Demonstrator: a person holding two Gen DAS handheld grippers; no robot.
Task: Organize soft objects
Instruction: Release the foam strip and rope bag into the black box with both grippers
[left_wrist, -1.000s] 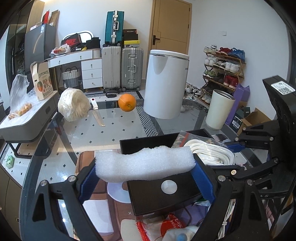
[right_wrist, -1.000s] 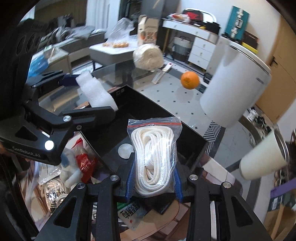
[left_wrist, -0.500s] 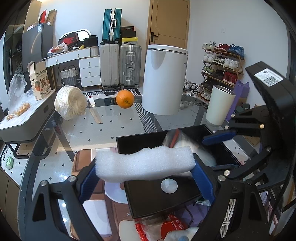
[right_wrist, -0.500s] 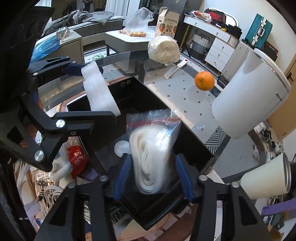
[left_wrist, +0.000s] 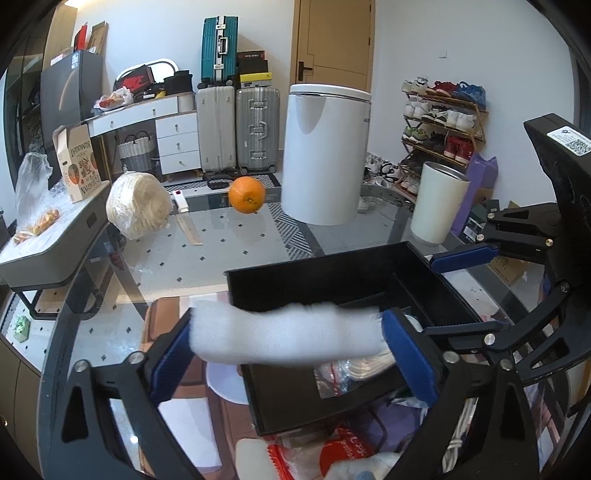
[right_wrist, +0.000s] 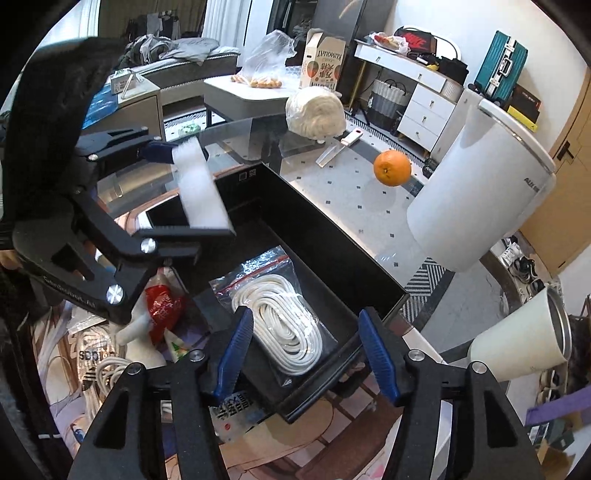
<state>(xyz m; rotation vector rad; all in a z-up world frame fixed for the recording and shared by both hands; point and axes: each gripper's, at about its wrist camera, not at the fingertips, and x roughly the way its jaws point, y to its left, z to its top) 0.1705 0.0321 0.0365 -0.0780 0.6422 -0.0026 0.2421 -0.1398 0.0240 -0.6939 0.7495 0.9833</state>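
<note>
The bagged white rope is already laid in the black box; the right tool is wide open and empty. The white foam strip, squeezed by the left tool above the box, is still to be put in.

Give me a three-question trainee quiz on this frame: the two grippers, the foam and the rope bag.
1. True or false: the left gripper is shut on the white foam strip.
2. Where is the bag of white rope?
A. lying in the black box
B. clamped in the right gripper
C. beside the orange
3. Fill in: the right gripper's fingers stand ____, with nothing between them.

Key: 1 true; 2 A; 3 open.
</note>
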